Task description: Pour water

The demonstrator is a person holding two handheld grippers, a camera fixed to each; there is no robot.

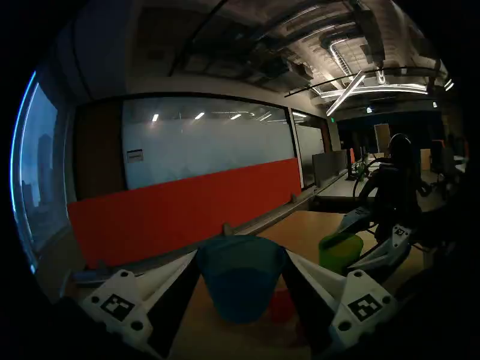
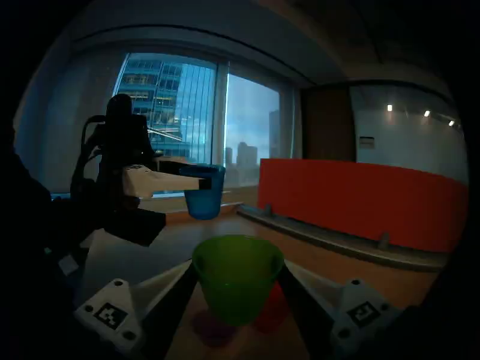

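**Item 1.** Left gripper (image 1: 242, 264): its fingers pinch both sides of the blue cup (image 1: 242, 282), which is held upright above the wooden table (image 1: 300, 225). A darker lower band may be water, though the dim light leaves this uncertain.

**Item 2.** Right gripper (image 2: 238, 267): clamped the same way on the green cup (image 2: 238, 282), which is upright and apparently empty. In the right gripper view the blue cup sits higher than the green one, near it but apart.

**Risks.**
- Tipping the blue cup before its lip is over the green mouth would spill water onto the table.
- The smooth, tapered walls could slip in the grip once tilted.
- A rim-to-rim knock could jolt either cup.

**Surroundings.**
- A red cup (image 2: 273, 309) stands on the table just below the green cup, with a purplish shape (image 2: 213, 327) beside it. Either could be wetted or struck if the cups are lowered.
- A red partition (image 2: 372, 192) lines the table's far edge.
- A window (image 2: 180, 108) lies beyond.
- Nothing stands between the two held cups.
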